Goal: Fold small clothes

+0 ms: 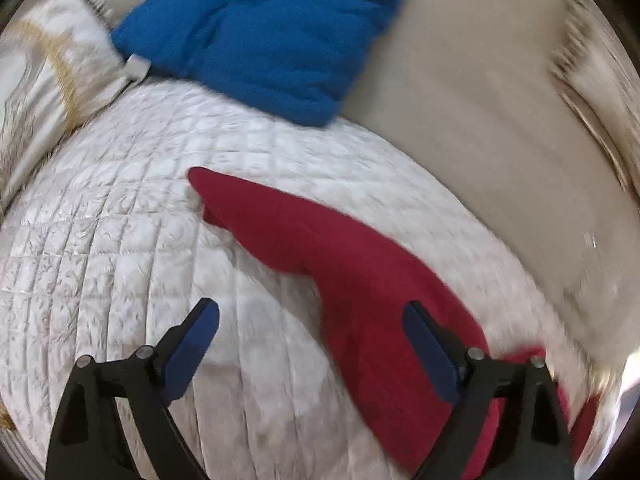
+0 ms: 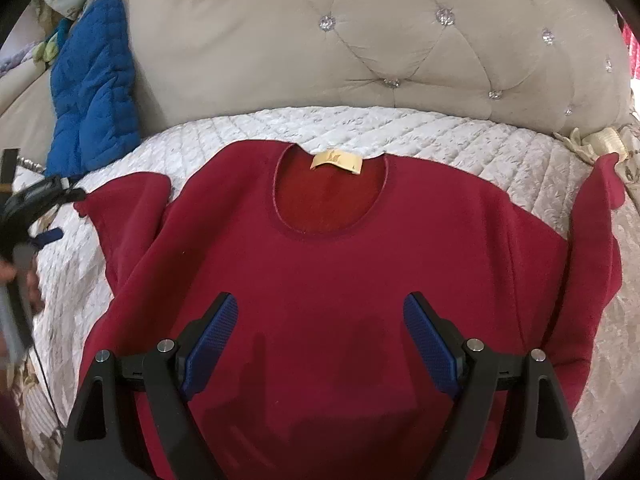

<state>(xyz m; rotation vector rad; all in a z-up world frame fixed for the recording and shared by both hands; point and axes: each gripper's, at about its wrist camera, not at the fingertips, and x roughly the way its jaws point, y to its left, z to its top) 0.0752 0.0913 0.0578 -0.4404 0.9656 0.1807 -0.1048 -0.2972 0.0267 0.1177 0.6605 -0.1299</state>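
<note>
Here a red sweater (image 2: 328, 264) is laid flat, front up, on the quilted bedspread (image 2: 540, 168), neckline toward the headboard (image 2: 400, 48), sleeves spread toward both side edges. The left sleeve (image 1: 304, 232) is seen running diagonally ahead of the left gripper (image 1: 312, 332), whose jaws are held wide apart, nothing between them; its far pad perhaps overlaps the cloth, blur forbids certainty. The right gripper (image 2: 320, 320) is hung over the chest, jaws likewise apart, empty. The left sleeve is judged nearer the left hand.
</note>
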